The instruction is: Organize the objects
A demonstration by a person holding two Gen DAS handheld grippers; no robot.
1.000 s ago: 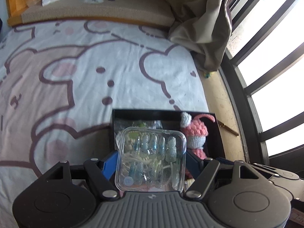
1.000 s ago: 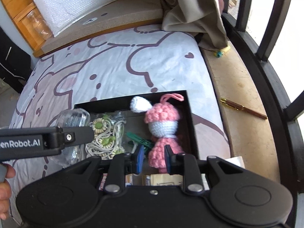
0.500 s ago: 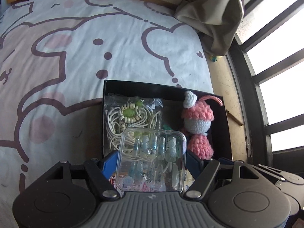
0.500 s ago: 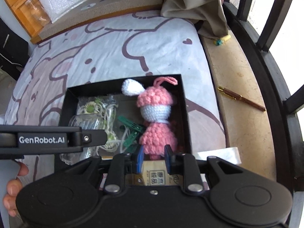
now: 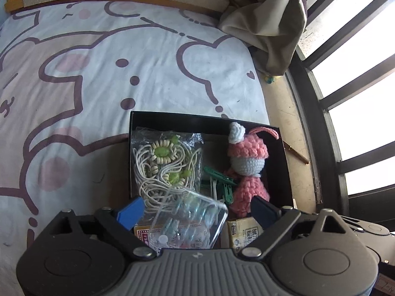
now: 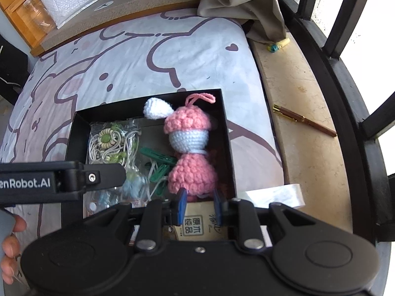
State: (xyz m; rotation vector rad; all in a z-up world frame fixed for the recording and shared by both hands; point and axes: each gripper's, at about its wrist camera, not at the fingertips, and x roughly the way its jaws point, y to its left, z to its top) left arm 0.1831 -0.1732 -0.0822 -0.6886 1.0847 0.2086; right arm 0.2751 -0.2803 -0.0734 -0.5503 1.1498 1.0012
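A black box (image 5: 172, 117) lies on the patterned bedsheet. Inside are a bag of cream cord with green beads (image 5: 163, 162), green clips (image 5: 219, 180) and a pink crochet doll (image 5: 246, 157). My left gripper (image 5: 195, 204) is opening. A clear plastic case (image 5: 187, 222) lies tilted between its blue pads, free of both, resting on the box's contents. In the right wrist view, my right gripper (image 6: 200, 203) is shut on the bottom of the doll (image 6: 190, 148), which lies along the box's right side. A finger of the left gripper (image 6: 103, 176) crosses above the clear case (image 6: 133, 185).
A brown pen (image 6: 303, 120) lies on the stone sill to the right, beside dark window bars. A white roll (image 6: 274, 194) sits by the box's near right corner. A beige curtain (image 5: 266, 12) hangs at the far right. A yellow packet (image 6: 197, 224) lies under the right gripper. A hand (image 6: 9, 244) shows at lower left.
The left gripper's jaws have spread and let go of the clear case, which has tipped down into the box. The right gripper still holds the doll's bottom.
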